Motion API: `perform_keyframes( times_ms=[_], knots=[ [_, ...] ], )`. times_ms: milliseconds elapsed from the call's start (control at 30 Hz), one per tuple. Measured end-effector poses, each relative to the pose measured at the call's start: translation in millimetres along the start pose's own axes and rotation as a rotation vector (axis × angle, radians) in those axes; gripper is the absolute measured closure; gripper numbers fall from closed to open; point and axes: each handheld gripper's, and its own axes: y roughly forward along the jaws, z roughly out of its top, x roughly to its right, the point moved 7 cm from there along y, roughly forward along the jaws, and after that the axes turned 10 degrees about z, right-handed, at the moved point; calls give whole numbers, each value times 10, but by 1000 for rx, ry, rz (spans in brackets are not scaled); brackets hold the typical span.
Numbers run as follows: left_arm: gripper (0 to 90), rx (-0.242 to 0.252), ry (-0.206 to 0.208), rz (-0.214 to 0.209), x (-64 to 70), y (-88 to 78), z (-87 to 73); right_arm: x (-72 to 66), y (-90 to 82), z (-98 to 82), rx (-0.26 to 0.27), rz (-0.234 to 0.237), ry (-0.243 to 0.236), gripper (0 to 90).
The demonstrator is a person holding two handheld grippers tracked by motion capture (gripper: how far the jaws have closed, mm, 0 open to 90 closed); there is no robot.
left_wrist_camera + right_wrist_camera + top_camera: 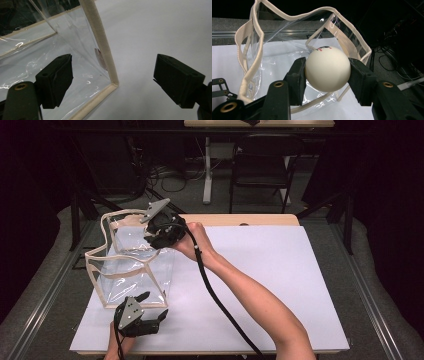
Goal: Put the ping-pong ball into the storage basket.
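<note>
- Ball (327,69), white, clamped between both jaws of right gripper (327,75) in right gripper view; small red and dark marks on top.
- Clear bag (287,55) with beige trim just beyond the held ball, open mouth facing the jaws, standing on white board (227,57).
- High view: right gripper (159,236) at the bag's (131,265) upper far rim, grey plate on top, cable trailing back along forearm; ball hidden by the gripper body here.
- High view: left gripper (151,306) just below the bag's near corner, jaws apart, nothing between pads.
- Left gripper view: left gripper (112,75) jaws wide apart, bag's (75,42) beige corner seam between them, not touching either pad; white board (155,30) beyond.
</note>
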Motion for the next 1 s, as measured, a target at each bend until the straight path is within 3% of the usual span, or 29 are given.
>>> perform_keyframes(
  times_ms=[1000],
  knots=[
    [160,0,1,-3,1,4,2,-111,169,-43,-54,42,-8,507]
  ],
)
